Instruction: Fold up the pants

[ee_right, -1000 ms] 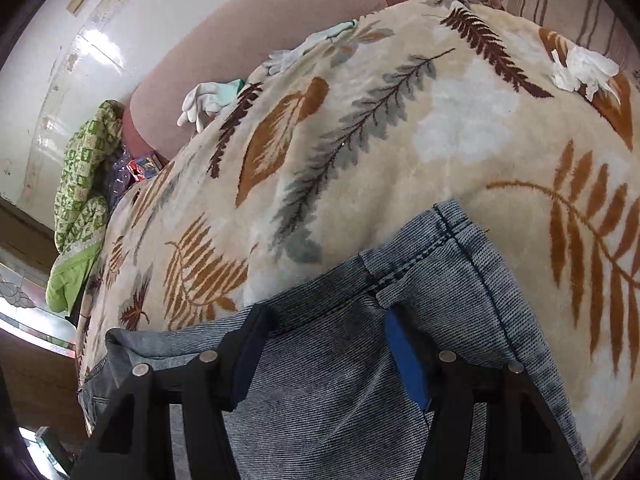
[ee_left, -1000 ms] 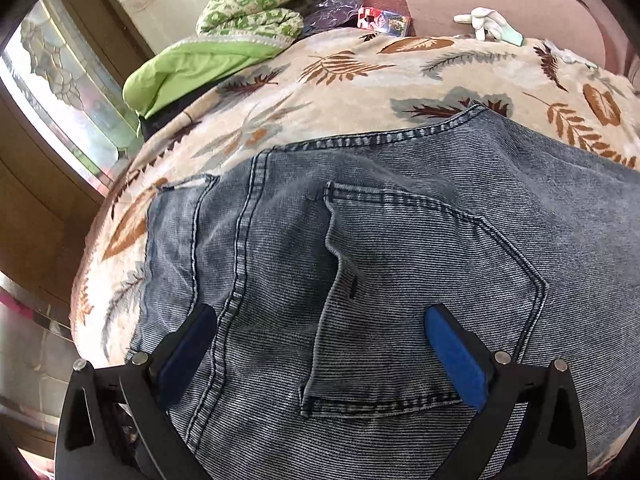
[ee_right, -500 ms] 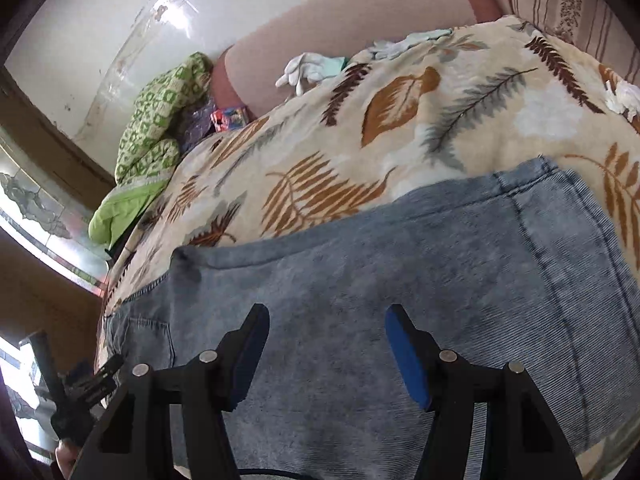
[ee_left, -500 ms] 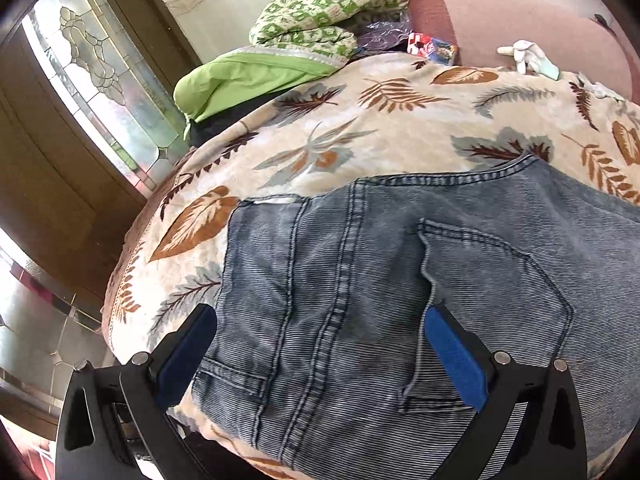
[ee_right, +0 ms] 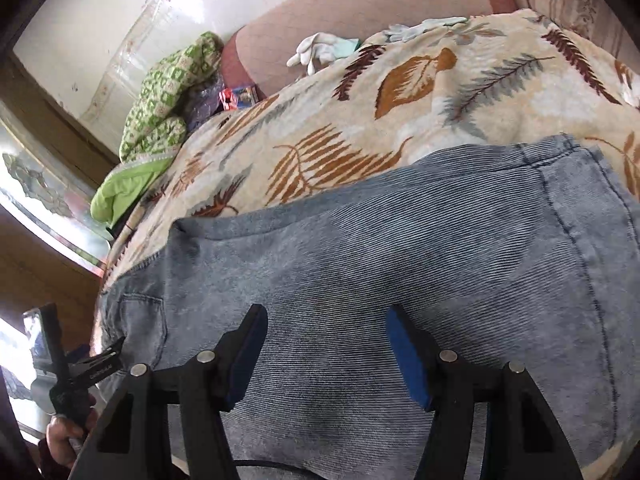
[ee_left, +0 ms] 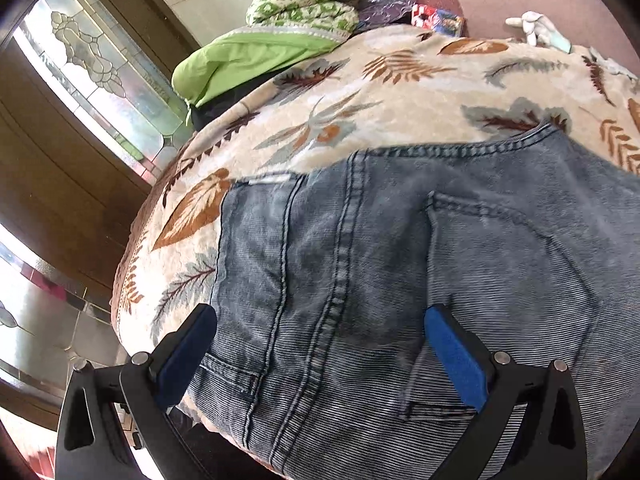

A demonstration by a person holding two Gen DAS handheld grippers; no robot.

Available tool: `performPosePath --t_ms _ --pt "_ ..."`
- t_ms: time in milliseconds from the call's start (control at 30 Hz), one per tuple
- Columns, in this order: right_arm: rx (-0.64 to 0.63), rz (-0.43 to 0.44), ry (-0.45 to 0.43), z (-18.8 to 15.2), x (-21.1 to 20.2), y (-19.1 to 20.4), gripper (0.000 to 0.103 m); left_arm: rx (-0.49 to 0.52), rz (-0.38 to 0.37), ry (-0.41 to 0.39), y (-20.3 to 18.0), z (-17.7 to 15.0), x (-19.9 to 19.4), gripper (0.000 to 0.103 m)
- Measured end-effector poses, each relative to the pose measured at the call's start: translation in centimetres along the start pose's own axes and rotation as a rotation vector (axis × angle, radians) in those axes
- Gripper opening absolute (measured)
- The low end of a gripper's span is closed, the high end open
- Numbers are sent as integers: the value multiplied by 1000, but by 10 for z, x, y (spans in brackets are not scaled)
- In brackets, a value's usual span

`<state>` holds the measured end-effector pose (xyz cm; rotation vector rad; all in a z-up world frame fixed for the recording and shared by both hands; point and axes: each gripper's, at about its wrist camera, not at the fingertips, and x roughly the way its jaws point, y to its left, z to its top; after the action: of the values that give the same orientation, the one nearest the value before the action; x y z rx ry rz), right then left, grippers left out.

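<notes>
Blue denim pants (ee_left: 400,264) lie flat on a leaf-patterned blanket (ee_left: 360,96), folded lengthwise with a back pocket facing up. In the left wrist view my left gripper (ee_left: 320,320) is open and empty above the waistband end near the bed's edge. In the right wrist view the pants (ee_right: 400,248) stretch from the waist at the left to the leg hem at the right. My right gripper (ee_right: 326,320) is open and empty over the leg. The left gripper (ee_right: 92,364) shows at the far left of that view.
A green quilt and pillow (ee_left: 280,20) lie at the bed's far corner. White gloves (ee_right: 320,48) rest at the far edge by a pink headboard (ee_right: 360,4). A wooden door with patterned glass (ee_left: 80,72) stands to the left.
Both grippers have drawn back and up from the pants. The left view slid toward the waistband and bed edge. The right view now takes in the whole leg instead of only the hem.
</notes>
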<state>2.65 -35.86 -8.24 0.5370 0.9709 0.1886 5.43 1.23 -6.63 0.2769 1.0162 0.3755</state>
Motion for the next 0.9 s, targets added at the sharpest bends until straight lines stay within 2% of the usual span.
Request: performPosePath --t_ms 133,267,400,567,700,767,833,900 --pt "36 28 -64 5 -38 -20 65 32 -77 -83 -17 10 -37 103" --pt "99 15 -141 3 -92 -59 65 98 -179 -144 -49 17 -71 103" --pt "209 -25 -203 -8 -144 -110 69 190 -300 -143 -96 17 -92 103" --pt "427 54 -249 -32 -185 -177 70 312 -369 -108 -155 1 -101 103" --pt "552 152 -207 -46 -177 -204 70 369 -389 -68 -187 -13 -101 103" --pt "573 198 -163 -49 -162 -204 70 396 -369 -47 -196 -18 -94 103" --pt "593 218 -125 -51 -145 -201 70 408 -353 -23 -200 -24 -83 103" --pt "612 208 -97 -51 -130 -200 70 391 -376 -4 -195 -25 -76 103"
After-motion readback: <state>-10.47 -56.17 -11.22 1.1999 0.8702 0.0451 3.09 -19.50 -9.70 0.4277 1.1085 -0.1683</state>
